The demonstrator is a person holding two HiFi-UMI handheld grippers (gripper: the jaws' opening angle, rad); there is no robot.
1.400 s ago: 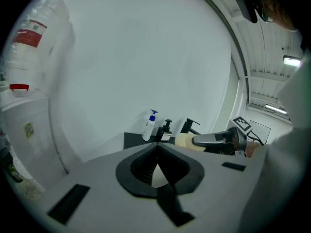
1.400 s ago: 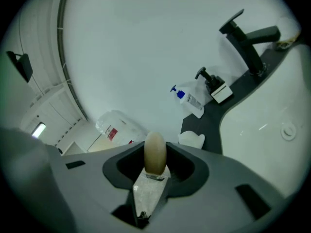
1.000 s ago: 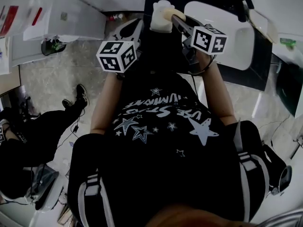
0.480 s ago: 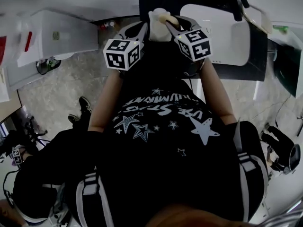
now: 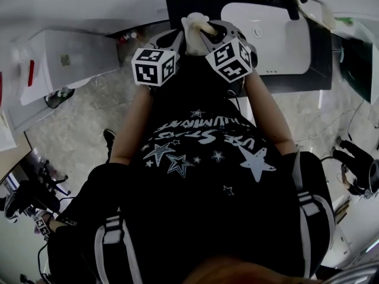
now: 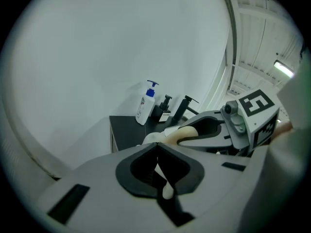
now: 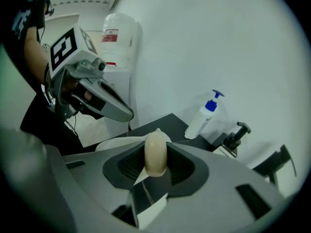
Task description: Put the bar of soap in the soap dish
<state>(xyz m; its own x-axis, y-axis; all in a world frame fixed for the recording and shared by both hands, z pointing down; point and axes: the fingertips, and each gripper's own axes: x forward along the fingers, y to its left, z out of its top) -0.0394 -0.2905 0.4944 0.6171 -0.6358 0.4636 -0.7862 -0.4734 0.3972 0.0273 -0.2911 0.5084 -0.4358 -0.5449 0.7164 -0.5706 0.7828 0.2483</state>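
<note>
Just one soap (image 7: 156, 152), one dish (image 7: 116, 142)

Head view overhead, gripper views share bottle (image 6: 146, 107)

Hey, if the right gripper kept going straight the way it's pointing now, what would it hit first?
Most likely the white soap dish, which sits just beyond the bar of soap held by the right gripper. Depth is hard to judge.
</note>
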